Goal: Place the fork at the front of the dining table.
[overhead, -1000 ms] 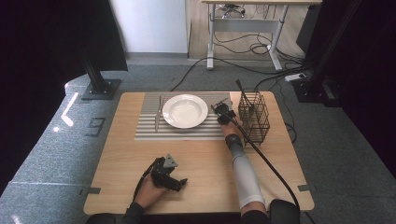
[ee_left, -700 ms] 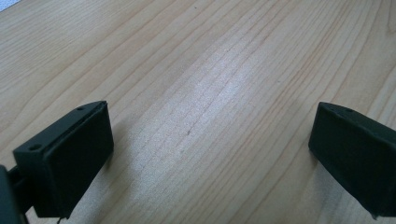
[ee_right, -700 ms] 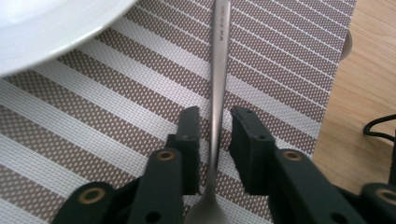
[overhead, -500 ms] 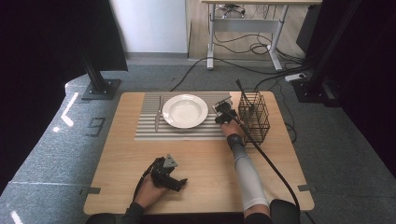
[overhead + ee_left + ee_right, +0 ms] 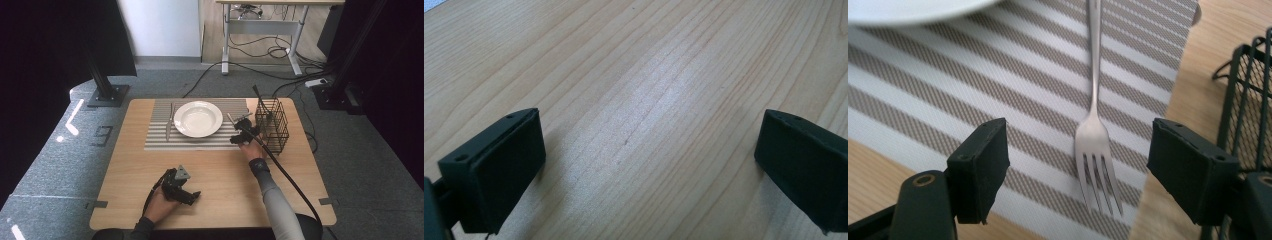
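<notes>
The right gripper (image 5: 1078, 170) has barely shifted — jaws apart over the fork (image 5: 1095, 150) on the placemat (image 5: 998, 90). The left gripper (image 5: 649, 160) rests on the table (image 5: 649, 75), jaws apart.

The high view looks forward and down from above the person's side, taking in the whole table (image 5: 215, 200). The 2 gripper views sit close, the left over bare wood, the right over the striped placemat (image 5: 998, 100) and fork (image 5: 1095, 130), both also seen from above

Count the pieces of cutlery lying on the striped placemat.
2. A knife lies left of the white plate; a fork lies right of it, between the right gripper's open jaws.
</notes>
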`<state>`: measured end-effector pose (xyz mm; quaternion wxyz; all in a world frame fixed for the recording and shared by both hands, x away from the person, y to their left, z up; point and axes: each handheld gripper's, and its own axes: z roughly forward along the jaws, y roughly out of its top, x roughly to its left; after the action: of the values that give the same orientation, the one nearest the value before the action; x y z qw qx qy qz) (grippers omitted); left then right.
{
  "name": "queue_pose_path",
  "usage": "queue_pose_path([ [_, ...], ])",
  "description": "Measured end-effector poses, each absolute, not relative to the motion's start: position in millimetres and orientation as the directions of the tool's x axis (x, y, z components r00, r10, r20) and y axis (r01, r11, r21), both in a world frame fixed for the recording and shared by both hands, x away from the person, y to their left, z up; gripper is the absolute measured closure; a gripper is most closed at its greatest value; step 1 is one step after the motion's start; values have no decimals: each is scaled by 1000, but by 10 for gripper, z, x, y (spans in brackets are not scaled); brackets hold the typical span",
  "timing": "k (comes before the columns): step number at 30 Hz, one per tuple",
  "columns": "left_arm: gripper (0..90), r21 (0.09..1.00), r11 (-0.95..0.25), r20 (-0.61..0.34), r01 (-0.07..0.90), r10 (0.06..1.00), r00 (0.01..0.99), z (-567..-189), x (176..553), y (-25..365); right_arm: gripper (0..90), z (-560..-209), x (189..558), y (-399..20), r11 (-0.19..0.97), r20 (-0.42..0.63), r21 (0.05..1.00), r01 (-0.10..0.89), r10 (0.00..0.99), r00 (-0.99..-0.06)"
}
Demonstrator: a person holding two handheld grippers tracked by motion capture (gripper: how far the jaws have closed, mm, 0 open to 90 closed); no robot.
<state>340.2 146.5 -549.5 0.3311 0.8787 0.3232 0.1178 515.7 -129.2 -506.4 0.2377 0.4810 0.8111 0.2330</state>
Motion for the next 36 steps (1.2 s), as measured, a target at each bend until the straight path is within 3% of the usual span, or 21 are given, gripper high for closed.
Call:
queue_pose_path([
  [5, 0, 659, -570, -8, 490, 647, 763, -5496, 3402, 1465, 268, -5155, 5082, -1294, 464, -206, 574, 675, 880, -429],
  [14, 0, 659, -570, -8, 490, 646, 763, -5496, 3402, 1465, 387, -5228, 5060, -1305, 419, -70, 569, 707, 882, -466],
  [20, 0, 659, -570, -8, 490, 646, 763, -5496, 3402, 1465, 368, -5255, 5010, -1150, 434, 5, 601, 671, 838, -546],
  [25, 0, 659, -571, -8, 490, 646, 764, -5495, 3402, 1465, 347, -5156, 4975, -1170, 421, 8, 631, 651, 836, -549],
  [27, 0, 659, -571, -8, 490, 646, 763, -5495, 3402, 1465, 401, -5062, 4943, -1236, 421, -12, 642, 640, 841, -541],
  [28, 0, 659, -571, -8, 490, 646, 763, -5495, 3402, 1465, 526, -4989, 4890, -1303, 433, -43, 645, 630, 843, -536],
  [30, 0, 659, -571, -9, 490, 646, 763, -5495, 3402, 1465, 621, -4962, 4830, -1355, 446, -61, 646, 619, 839, -541],
  [36, 0, 659, -568, -9, 492, 649, 761, -5496, 3403, 1463, 727, -5077, 4798, -1359, 478, -75, 634, 608, 820, -567],
])
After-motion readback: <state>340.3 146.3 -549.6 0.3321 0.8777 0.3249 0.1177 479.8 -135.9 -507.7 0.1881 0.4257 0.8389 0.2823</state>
